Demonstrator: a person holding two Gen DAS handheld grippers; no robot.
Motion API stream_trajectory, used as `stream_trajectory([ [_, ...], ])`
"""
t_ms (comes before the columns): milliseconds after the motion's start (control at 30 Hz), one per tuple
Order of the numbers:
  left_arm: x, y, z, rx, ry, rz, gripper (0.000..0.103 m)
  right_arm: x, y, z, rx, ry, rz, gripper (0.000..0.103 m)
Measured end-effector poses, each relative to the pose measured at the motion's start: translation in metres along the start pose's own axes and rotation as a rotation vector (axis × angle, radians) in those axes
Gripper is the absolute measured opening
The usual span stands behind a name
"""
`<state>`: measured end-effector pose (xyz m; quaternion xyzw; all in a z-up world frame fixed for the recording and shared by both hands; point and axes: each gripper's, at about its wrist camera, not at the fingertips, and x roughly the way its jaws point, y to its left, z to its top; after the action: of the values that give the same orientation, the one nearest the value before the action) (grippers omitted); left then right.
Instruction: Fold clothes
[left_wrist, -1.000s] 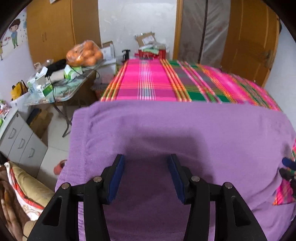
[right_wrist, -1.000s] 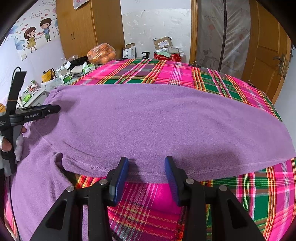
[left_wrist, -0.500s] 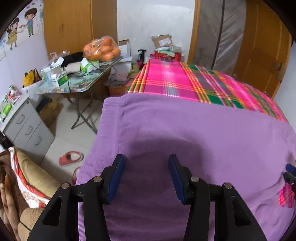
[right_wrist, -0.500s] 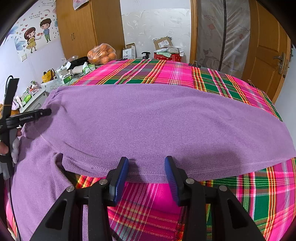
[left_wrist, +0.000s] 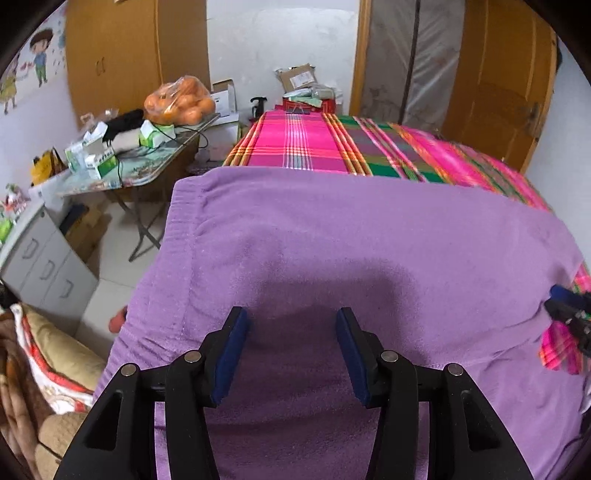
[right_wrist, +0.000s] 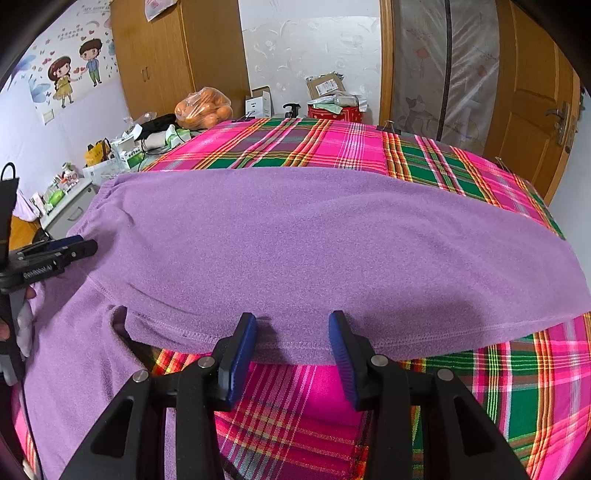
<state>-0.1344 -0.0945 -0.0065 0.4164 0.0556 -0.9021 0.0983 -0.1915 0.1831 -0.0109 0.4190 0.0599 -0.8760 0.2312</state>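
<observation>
Fleece fills most of the left wrist view: a purple garment (left_wrist: 369, 251) spread flat over the pink and green plaid bedcover (left_wrist: 306, 147), its ribbed band at the far left corner, its left side hanging off the bed edge towards the floor; the left gripper (left_wrist: 291, 350) hovers over the near part of the cloth with its jaws wide apart and nothing between the blue pads, whether they brush the fleece I cannot tell; at the right edge the tip of the other tool shows by the cloth's right border; a cluttered side table (left_wrist: 122, 173) and a bag of oranges (left_wrist: 179, 101) stand far left, well apart from the work. In the right wrist view the same garment lies across the middle of the bed, its stitched hem (right_wrist: 332, 345) nearest the camera; the right gripper (right_wrist: 291, 347) sits just at that hem, jaws equally wide, holding nothing, the hem lying between the pads but not pinched; the left gripper appears at the far left by the garment's side seam, where a lower layer droops near left. My reading is that the cloth is laid out and a fold is about to start; the next move likely calls for both tools to close on their edges, right on the hem, then lift together and carry the near part towards the far side, keeping it taut so the soft fleece does not bunch.
</observation>
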Motion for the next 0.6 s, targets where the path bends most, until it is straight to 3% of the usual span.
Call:
stream_trajectory([
  [100, 0.000, -0.001, 0.000, 0.009, 0.001, 0.009, 0.053, -0.002, -0.012, 0.000, 0.047, -0.004, 0.055, 0.039],
  [167, -0.002, 0.000, 0.000, 0.004, 0.001, 0.003, 0.053, -0.006, -0.024, 0.000, 0.080, -0.001, 0.043, 0.020],
  [400, -0.003, -0.002, 0.000, 0.001, 0.000, -0.003, 0.054, -0.019, -0.091, -0.009, 0.251, -0.008, -0.167, 0.026],
  [500, -0.003, -0.002, 0.000, -0.001, 0.000, -0.007, 0.054, -0.021, -0.106, -0.013, 0.319, -0.026, -0.127, 0.025],
  [600, -0.003, -0.001, 0.000, -0.002, 0.000, -0.008, 0.054, -0.018, -0.096, -0.008, 0.297, -0.009, -0.171, 0.028],
])
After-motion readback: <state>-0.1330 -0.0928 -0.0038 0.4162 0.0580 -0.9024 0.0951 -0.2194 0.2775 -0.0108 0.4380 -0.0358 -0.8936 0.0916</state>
